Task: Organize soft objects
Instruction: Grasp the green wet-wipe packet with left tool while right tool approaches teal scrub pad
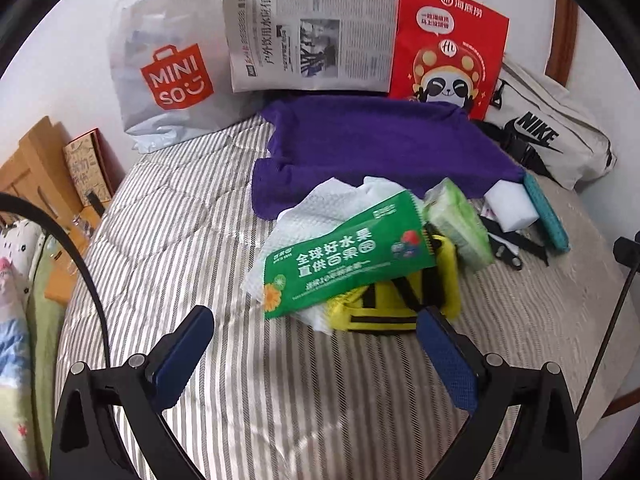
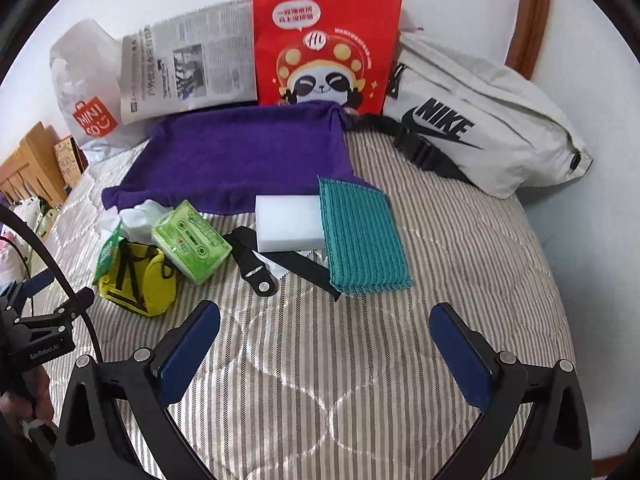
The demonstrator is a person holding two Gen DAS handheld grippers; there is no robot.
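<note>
- Nearest the cameras, the left gripper (image 1: pixel 316 334) and the right gripper (image 2: pixel 325 330) both hover over the grey-and-white striped quilted bedcover (image 2: pixel 320 360), jaws spread wide with nothing between the blue textured pads.
- Just ahead of the left gripper lies the jumble to sort: a small yellow fabric pouch with black straps (image 1: pixel 396 304), partly under a glossy green plastic wrapper with white printing (image 1: pixel 344 256) and a crumpled white embossed paper towel (image 1: pixel 316 208).
- Beside them sits a green soft tissue pack (image 2: pixel 192 242), likely squashy and slick; a pinch across its short sides looks safest.
- Ahead of the right gripper, a teal ribbed knitted cloth (image 2: pixel 364 236) leans on a white foam sponge block (image 2: pixel 288 224); both look light and compressible, the cloth likely limp, so an edge grab would make it drape.
- A black strap with a snap (image 2: pixel 256 268) lies between the pack and the cloth.
- Behind, a purple terry towel (image 2: pixel 244 152) lies spread, floppy.
- Farthest, against the wall: a white plastic shopping bag (image 1: pixel 160 60), a folded newspaper (image 1: pixel 312 36), a stiff red paper carrier bag (image 2: pixel 328 44), and a pale grey fabric waist bag (image 2: pixel 480 124).
</note>
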